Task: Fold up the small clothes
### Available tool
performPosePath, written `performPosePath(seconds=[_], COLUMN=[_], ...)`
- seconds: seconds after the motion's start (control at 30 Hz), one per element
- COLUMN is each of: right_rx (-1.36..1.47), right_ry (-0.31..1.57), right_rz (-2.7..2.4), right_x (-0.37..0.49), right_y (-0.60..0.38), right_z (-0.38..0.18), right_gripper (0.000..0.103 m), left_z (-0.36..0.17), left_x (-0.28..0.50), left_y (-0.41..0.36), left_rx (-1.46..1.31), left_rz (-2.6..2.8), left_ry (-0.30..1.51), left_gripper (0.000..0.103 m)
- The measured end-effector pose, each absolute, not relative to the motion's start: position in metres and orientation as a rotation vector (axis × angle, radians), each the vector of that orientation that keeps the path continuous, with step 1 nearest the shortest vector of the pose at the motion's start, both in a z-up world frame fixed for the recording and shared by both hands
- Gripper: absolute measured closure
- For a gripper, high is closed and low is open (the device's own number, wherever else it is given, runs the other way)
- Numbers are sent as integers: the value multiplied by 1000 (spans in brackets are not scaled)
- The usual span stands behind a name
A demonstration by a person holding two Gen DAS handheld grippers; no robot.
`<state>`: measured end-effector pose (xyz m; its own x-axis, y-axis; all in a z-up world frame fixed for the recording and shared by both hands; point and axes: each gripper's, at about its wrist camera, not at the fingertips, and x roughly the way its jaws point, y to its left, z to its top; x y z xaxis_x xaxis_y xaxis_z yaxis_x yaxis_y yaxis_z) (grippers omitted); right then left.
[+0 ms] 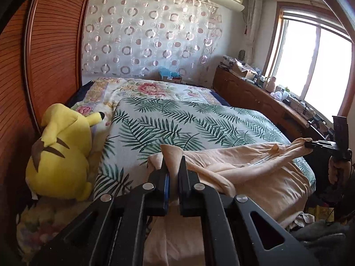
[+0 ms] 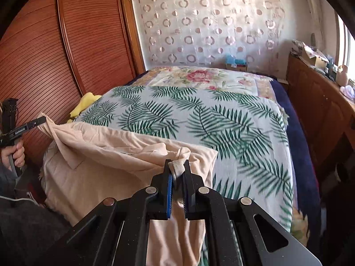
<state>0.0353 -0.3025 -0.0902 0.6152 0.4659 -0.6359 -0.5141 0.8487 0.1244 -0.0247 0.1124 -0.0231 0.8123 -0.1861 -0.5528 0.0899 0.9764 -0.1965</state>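
A peach-coloured garment [image 1: 255, 173] [image 2: 104, 155] hangs stretched between both grippers over the near end of a bed. My left gripper [image 1: 173, 159] is shut on one bunched corner of it. My right gripper [image 2: 177, 164] is shut on another corner, where a pale ribbed hem shows between the pads. In the left wrist view the right gripper [image 1: 310, 144] appears at the far right, pinching the cloth. In the right wrist view the left gripper [image 2: 41, 120] appears at the far left, held by a hand [image 2: 13, 155]. Part of the garment drapes down below the fingers.
The bed carries a fern-print cover [image 1: 177, 124] [image 2: 210, 115] over a floral quilt [image 2: 199, 75]. A yellow plush toy [image 1: 60, 153] lies at the left by a wooden slatted wardrobe [image 2: 66, 44]. A cluttered wooden sideboard [image 1: 255, 93] runs under the window on the right.
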Motion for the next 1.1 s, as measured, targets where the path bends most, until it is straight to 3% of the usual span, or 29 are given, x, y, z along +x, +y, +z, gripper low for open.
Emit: performPosePath(seconds=[0.13, 0.2, 0.27, 0.33, 0.4, 0.47, 0.5, 0.63, 0.73, 1.1], right_rx=[-93, -119, -110, -106, -121, -133, -136, -114, -121, -127], right_ry=[771, 794, 813, 831, 836, 833, 831, 799, 776, 828], right_rz=[571, 561, 554, 546, 534, 521, 507, 483, 458, 462], right_x=[22, 26, 28, 29, 29, 29, 30, 39, 52, 111], right_y=[-308, -308, -309, -308, -306, -308, -308, -310, -309, -274], right_z=[-99, -111, -119, -122, -120, -115, -114, -107, -105, -142], right_gripper=[95, 95, 95, 95, 87, 82, 76, 55, 48, 47], left_z=[-45, -60, -68, -69, -66, -60, -58, -47, -43, -64], left_x=[-24, -19, -17, -19, -17, -16, -13, 2, 23, 82], left_y=[115, 118, 119, 118, 120, 122, 124, 128, 130, 126], left_rx=[-138, -146, -126, -108, -104, -91, -89, -81, -61, -38], left_rz=[-135, -123, -104, -103, -118, -106, -101, -74, -74, -110], left_ry=[679, 718, 729, 726, 726, 712, 707, 688, 691, 808], left_gripper=[95, 89, 70, 59, 49, 32, 29, 27, 27, 27])
